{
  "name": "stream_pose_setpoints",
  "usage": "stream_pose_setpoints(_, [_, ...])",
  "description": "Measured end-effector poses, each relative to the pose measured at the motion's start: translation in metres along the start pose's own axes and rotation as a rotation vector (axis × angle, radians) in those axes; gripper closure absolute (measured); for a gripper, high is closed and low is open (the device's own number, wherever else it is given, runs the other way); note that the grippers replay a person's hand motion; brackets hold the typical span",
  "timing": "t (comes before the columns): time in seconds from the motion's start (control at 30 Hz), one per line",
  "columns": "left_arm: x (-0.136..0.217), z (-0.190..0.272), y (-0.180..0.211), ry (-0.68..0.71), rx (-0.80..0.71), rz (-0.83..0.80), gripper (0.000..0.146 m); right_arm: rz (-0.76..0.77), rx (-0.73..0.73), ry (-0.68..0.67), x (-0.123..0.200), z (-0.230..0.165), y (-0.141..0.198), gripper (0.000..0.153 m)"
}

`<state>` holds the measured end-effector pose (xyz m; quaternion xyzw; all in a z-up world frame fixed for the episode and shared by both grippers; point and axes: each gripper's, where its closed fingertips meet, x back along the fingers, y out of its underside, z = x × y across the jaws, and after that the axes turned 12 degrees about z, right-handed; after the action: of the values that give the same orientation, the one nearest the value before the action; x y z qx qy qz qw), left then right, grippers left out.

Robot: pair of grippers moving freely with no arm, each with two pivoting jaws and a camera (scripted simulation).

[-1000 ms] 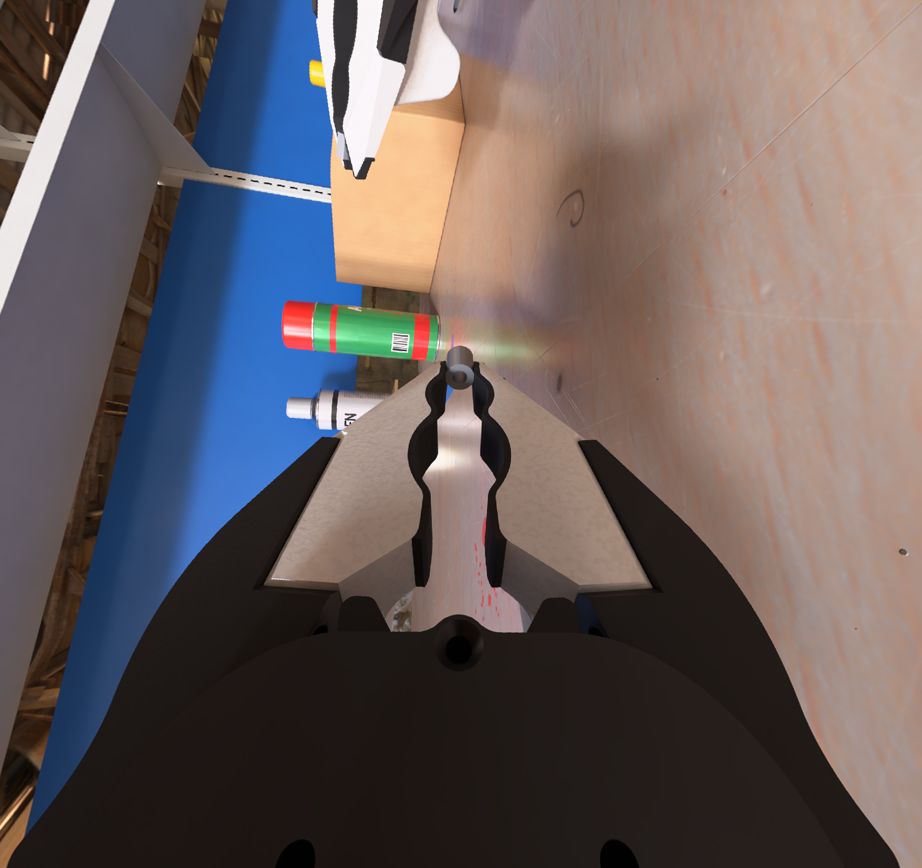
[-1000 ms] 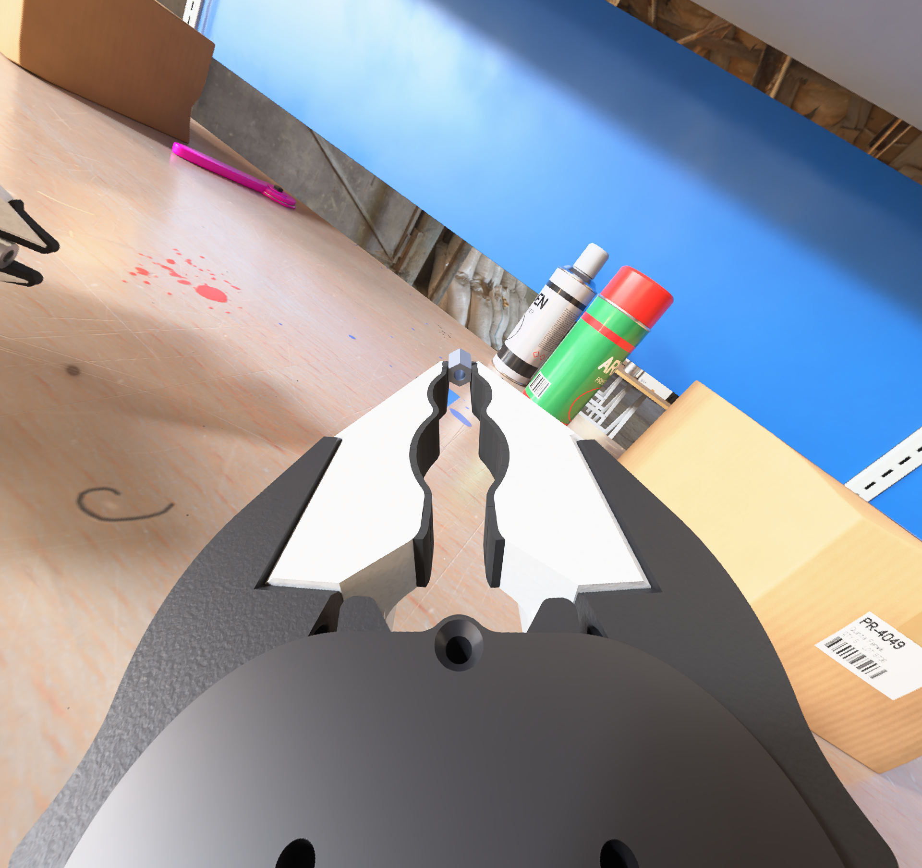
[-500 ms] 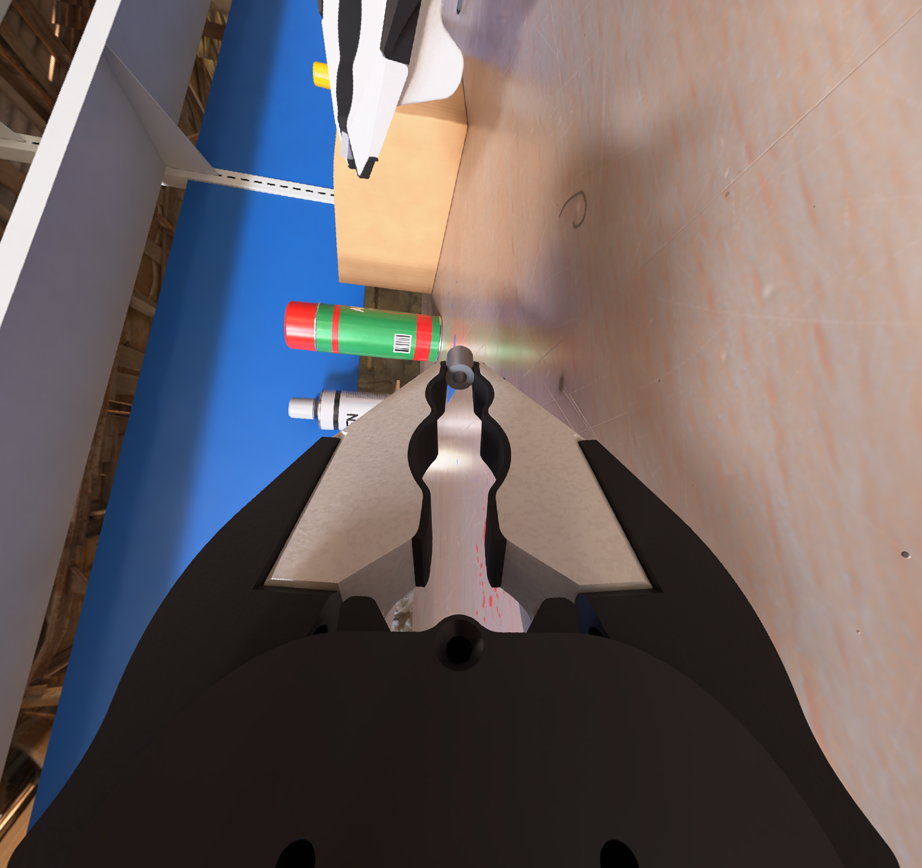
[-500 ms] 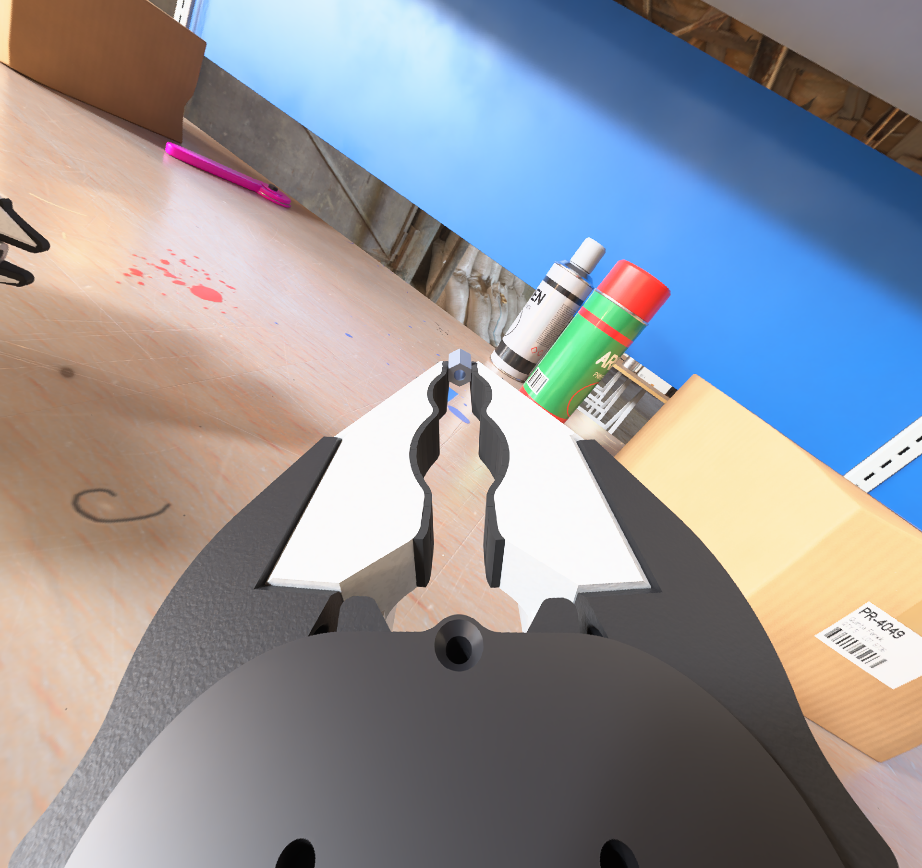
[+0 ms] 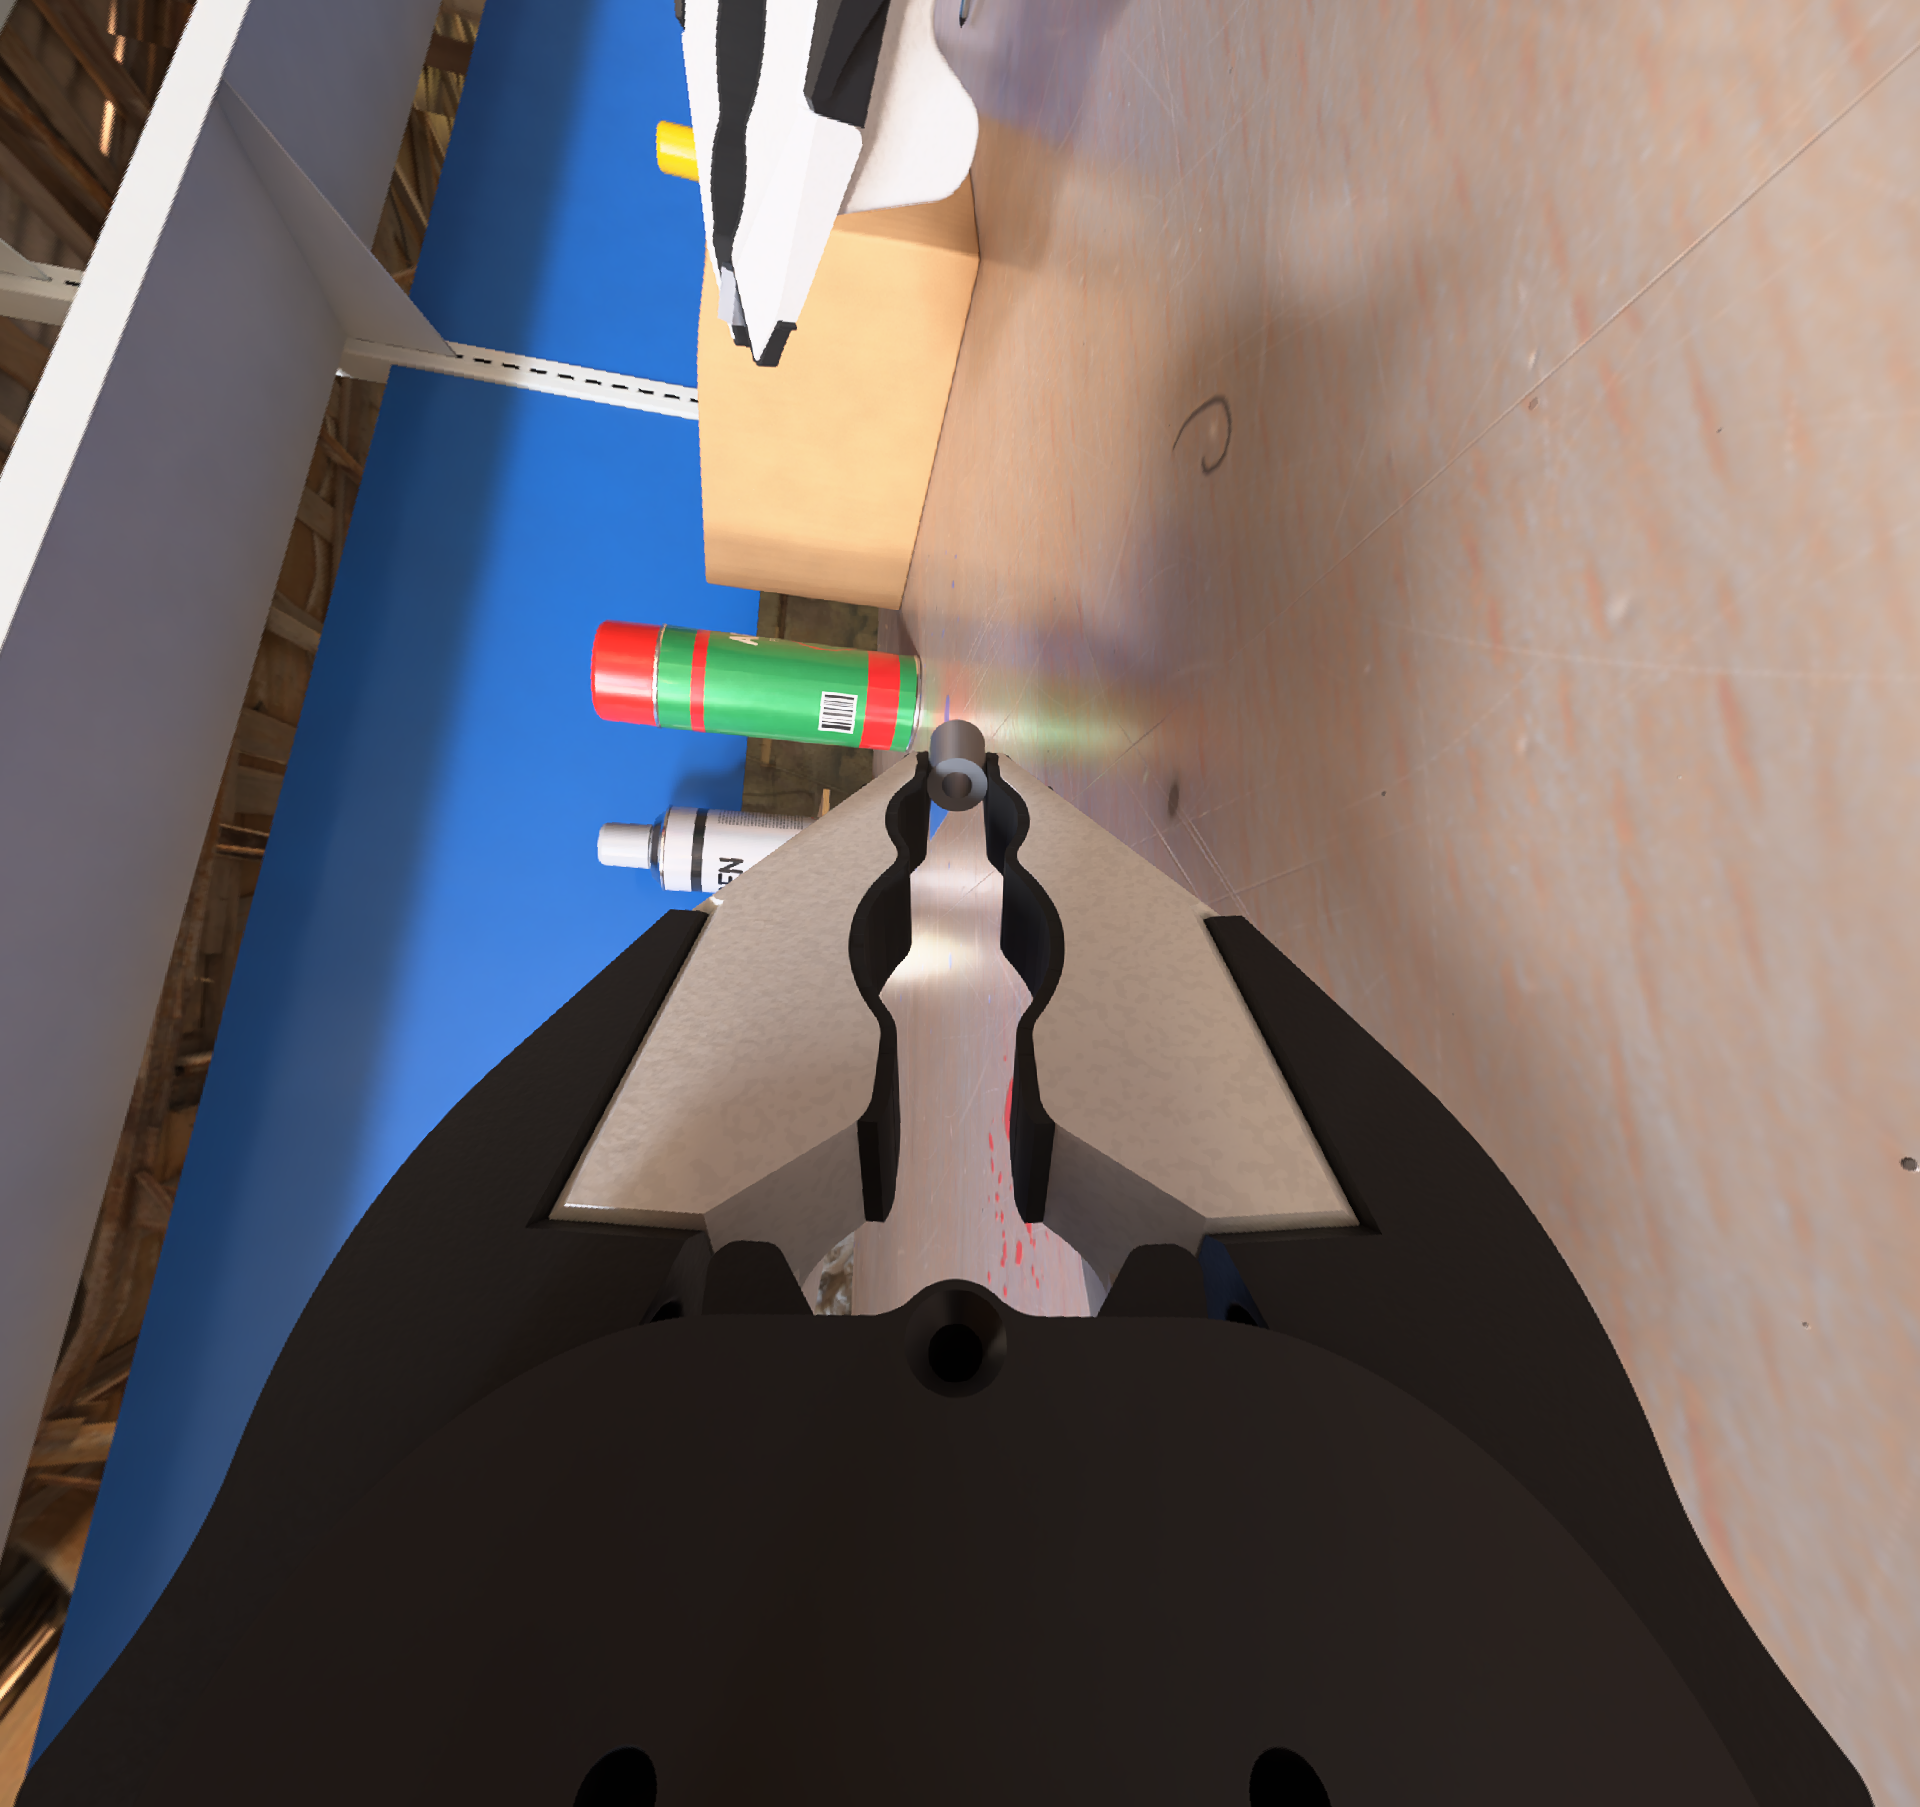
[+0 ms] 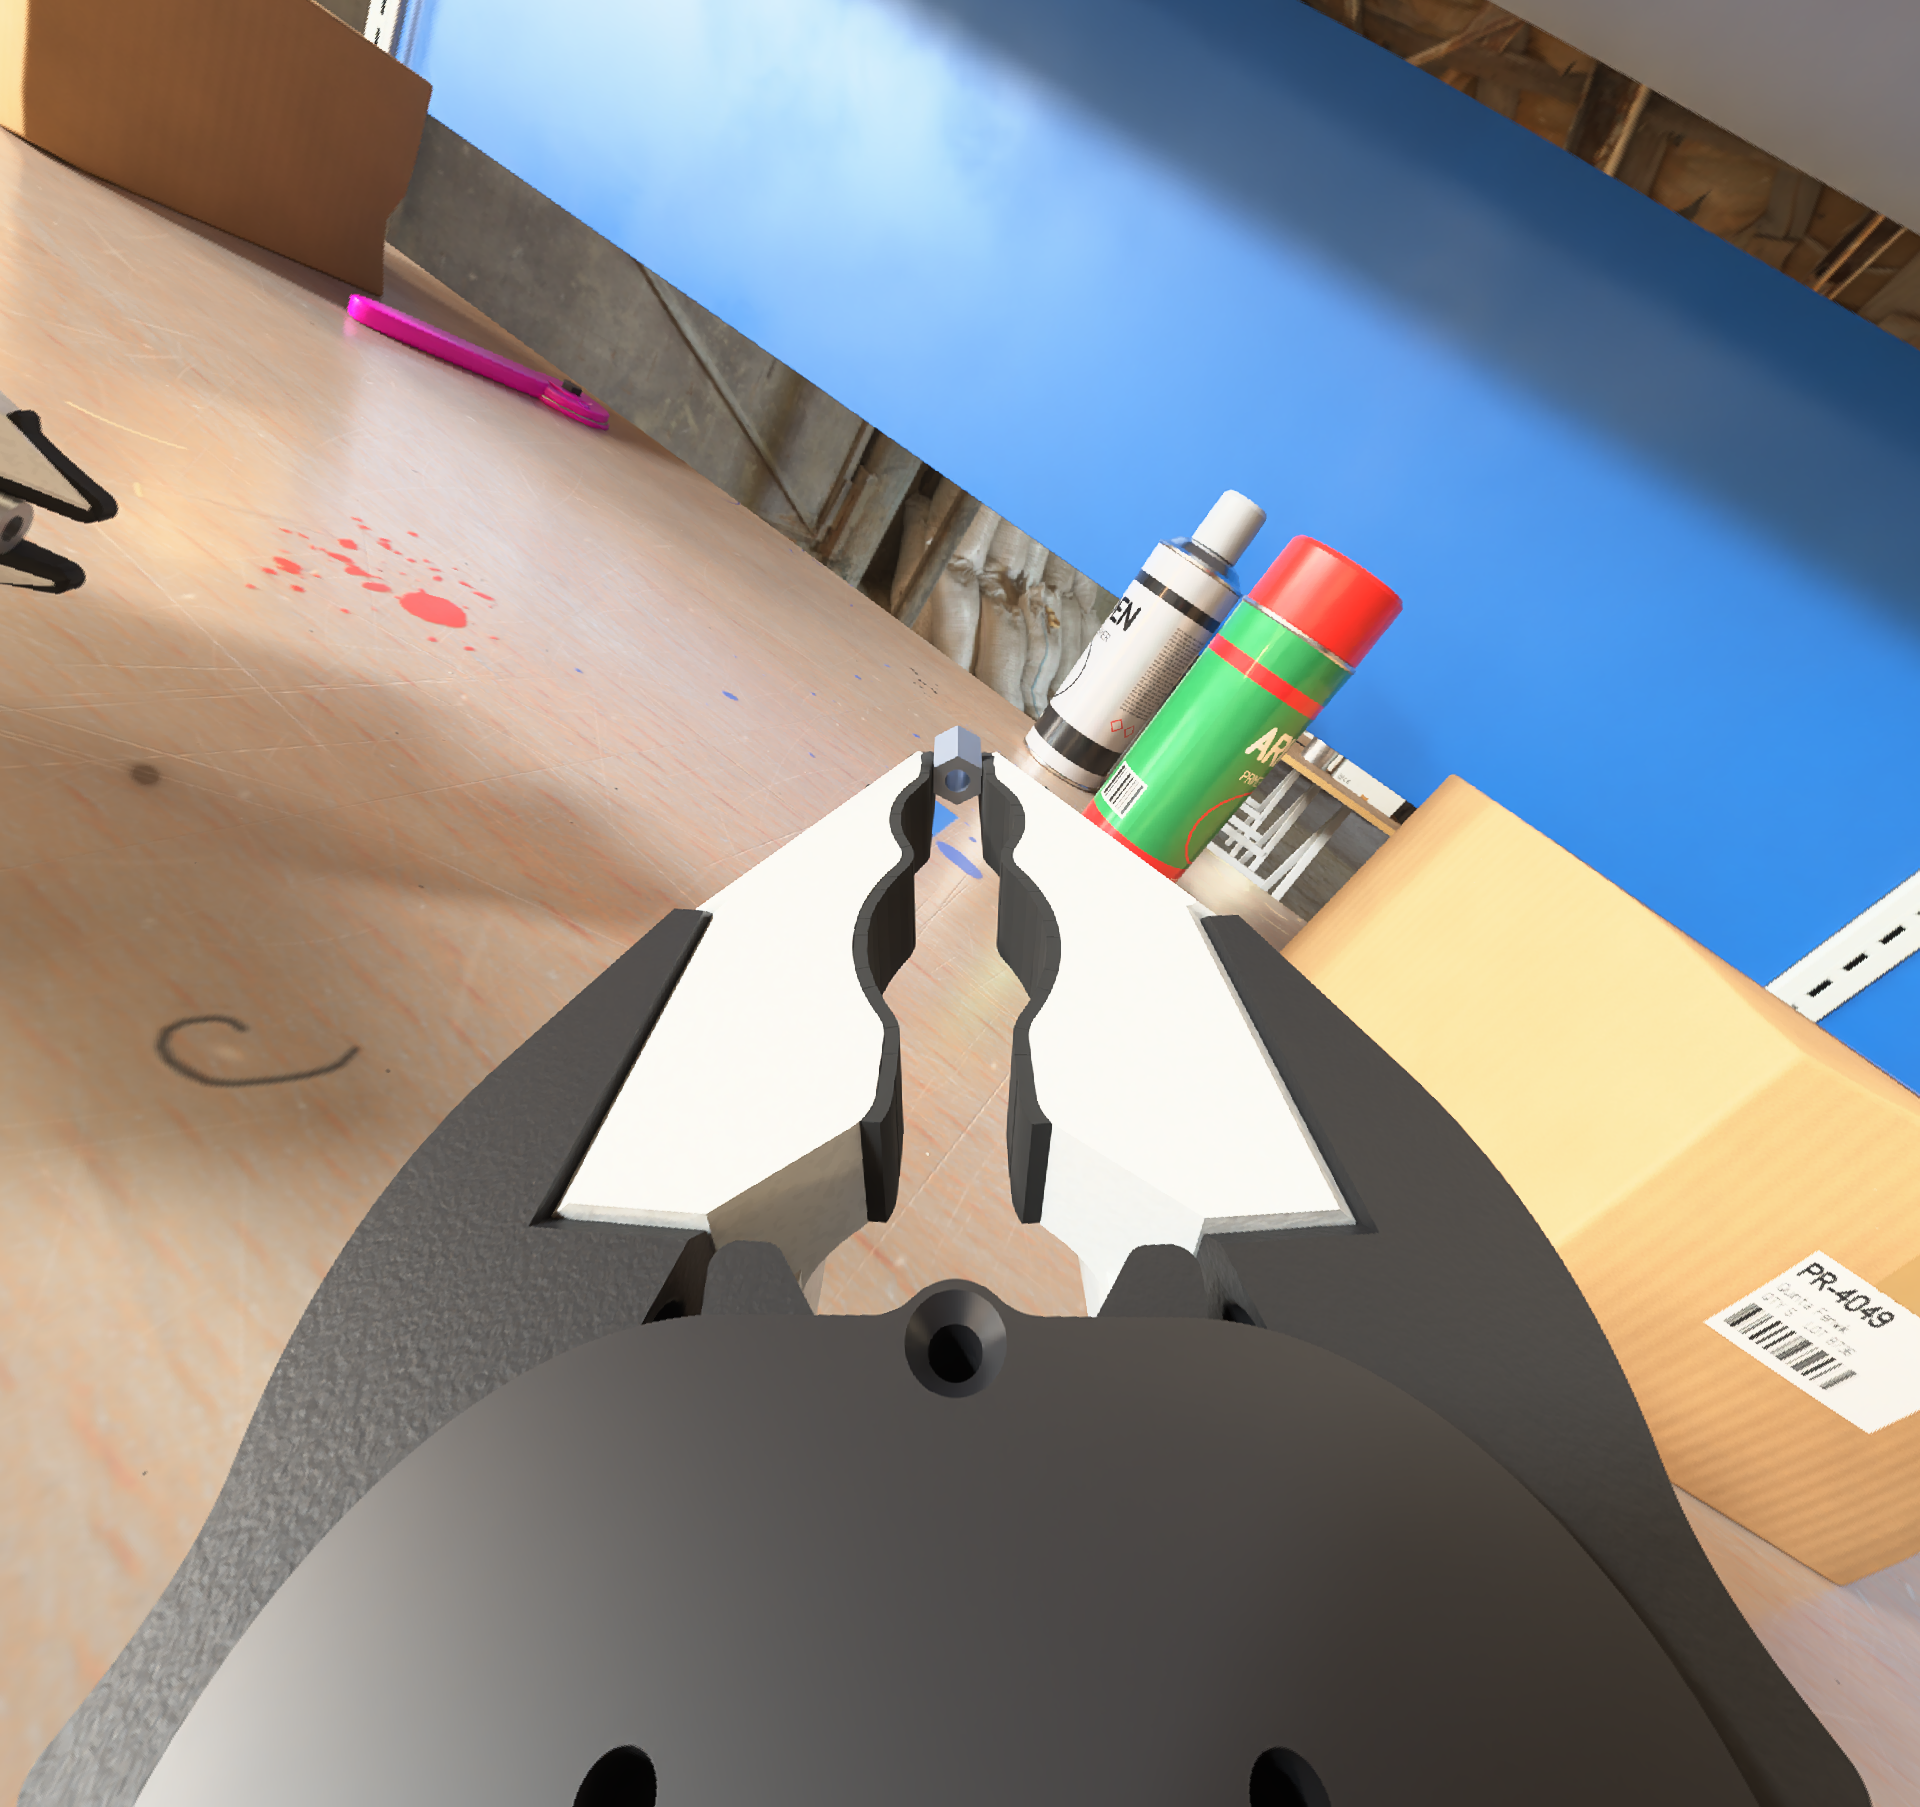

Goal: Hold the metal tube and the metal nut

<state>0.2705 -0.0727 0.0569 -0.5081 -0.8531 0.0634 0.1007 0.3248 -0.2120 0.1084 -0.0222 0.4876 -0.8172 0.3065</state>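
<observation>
My left gripper is shut on a short grey metal tube, pinched at the fingertips above the wooden bench; the view is rolled sideways. My right gripper is shut on a small silver hex metal nut, held at the fingertips above the bench. The right gripper also shows at the top of the left wrist view. The left gripper's tips with the tube show at the left edge of the right wrist view.
A green spray can with a red cap and a white spray can stand by the blue back wall. Cardboard boxes flank them. A pink tool lies near the far edge.
Both grippers keep their hold. The right wrist view has drifted slightly, so the bench things sit a little lower and to the left; the other gripper has shifted slightly in the left wrist view.
</observation>
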Motion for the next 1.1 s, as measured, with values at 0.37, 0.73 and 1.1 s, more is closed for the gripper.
stream_pose_setpoints(0.37, [-0.0007,-0.0004,0.0007,-0.001,0.01,0.0,0.137,0.002,-0.004,-0.004,0.0,-0.0006,-0.0003,0.145])
stream_pose_setpoints(0.73, [-0.0011,-0.0003,0.0011,-0.001,0.015,0.001,0.137,-0.001,-0.002,-0.007,-0.0002,-0.0011,0.0002,0.145])
stream_pose_setpoints(1.1, [-0.0016,-0.0004,0.0011,-0.002,0.013,0.001,0.137,-0.001,-0.007,-0.005,-0.0003,-0.0005,0.0004,0.145])
